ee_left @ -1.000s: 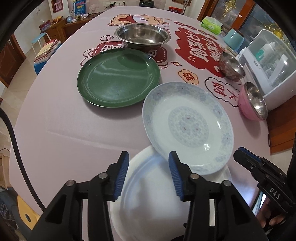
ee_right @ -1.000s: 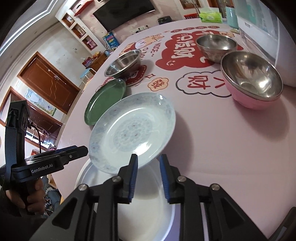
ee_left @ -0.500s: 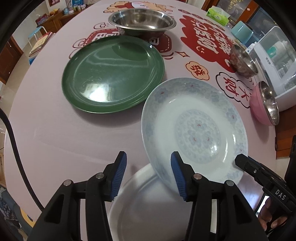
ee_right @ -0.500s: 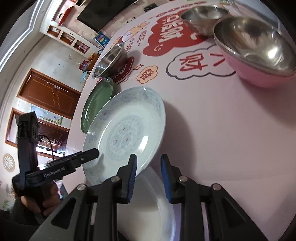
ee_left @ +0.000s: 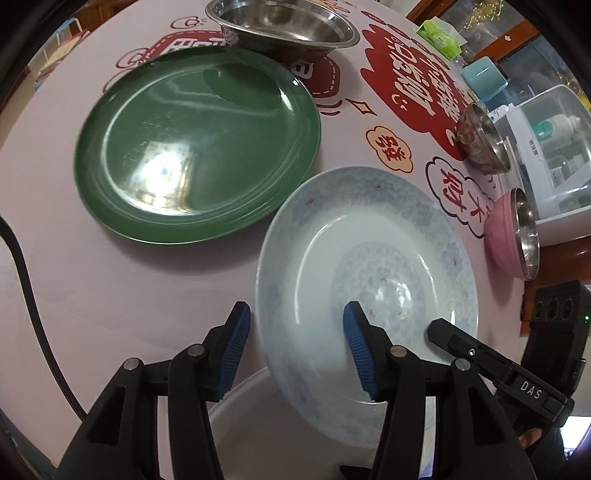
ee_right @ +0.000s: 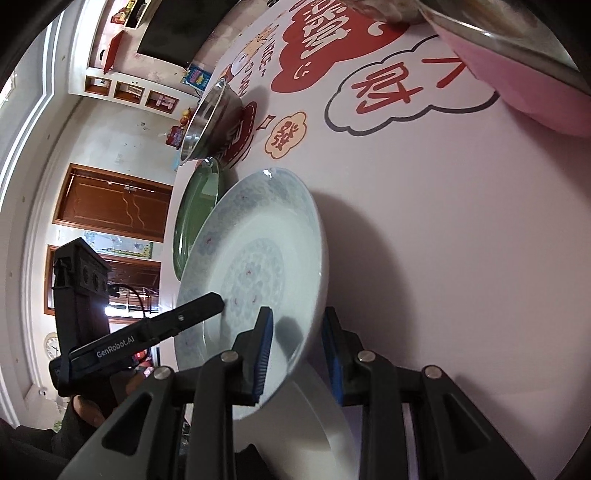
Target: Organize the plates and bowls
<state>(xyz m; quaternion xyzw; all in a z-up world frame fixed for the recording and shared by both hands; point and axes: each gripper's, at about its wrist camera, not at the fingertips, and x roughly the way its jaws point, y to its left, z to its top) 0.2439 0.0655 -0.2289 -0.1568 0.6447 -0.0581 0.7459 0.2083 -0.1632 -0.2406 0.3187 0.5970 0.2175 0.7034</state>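
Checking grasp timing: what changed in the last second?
Both grippers, left and right, advanced until their open jaws straddle opposite rim sections of the patterned plate; neither has closed. The plate still overlaps the white plate. Green plate and steel bowl unchanged.

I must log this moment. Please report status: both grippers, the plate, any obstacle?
Left gripper open astride patterned plate rim. Right gripper open astride opposite rim. Plate tilted, overlapping white plate. Green plate close beside.
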